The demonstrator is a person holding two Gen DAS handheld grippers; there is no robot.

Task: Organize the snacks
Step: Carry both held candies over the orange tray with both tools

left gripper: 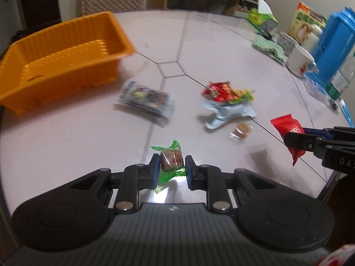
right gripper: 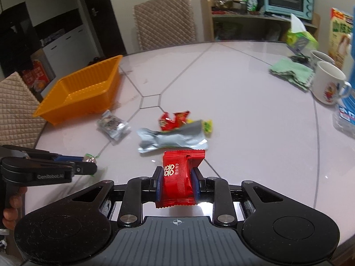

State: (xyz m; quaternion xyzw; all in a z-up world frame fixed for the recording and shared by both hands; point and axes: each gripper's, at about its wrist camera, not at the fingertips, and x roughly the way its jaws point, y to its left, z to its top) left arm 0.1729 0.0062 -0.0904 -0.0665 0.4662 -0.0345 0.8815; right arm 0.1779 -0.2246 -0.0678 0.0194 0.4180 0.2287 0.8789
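Observation:
My left gripper (left gripper: 172, 166) is shut on a green-wrapped brown candy (left gripper: 171, 160), held just above the table; it also shows in the right wrist view (right gripper: 88, 159). My right gripper (right gripper: 177, 178) is shut on a red snack packet (right gripper: 179, 177), which also shows at the right of the left wrist view (left gripper: 288, 130). An empty orange tray (left gripper: 66, 51) stands at the far left of the table (right gripper: 84, 86). On the table lie a dark printed packet (left gripper: 144, 99), a red-and-yellow packet pile (left gripper: 224, 92), a silver wrapper (left gripper: 226, 113) and a small clear-wrapped brown candy (left gripper: 240, 130).
White mugs (right gripper: 328, 84), a green cloth (right gripper: 288, 71), a tissue box (right gripper: 299, 37), a blue container (left gripper: 332, 44) and a plastic bottle (left gripper: 339, 79) crowd the right side. Quilted chairs (right gripper: 164, 22) stand at the far and left edges of the round table (right gripper: 244, 110).

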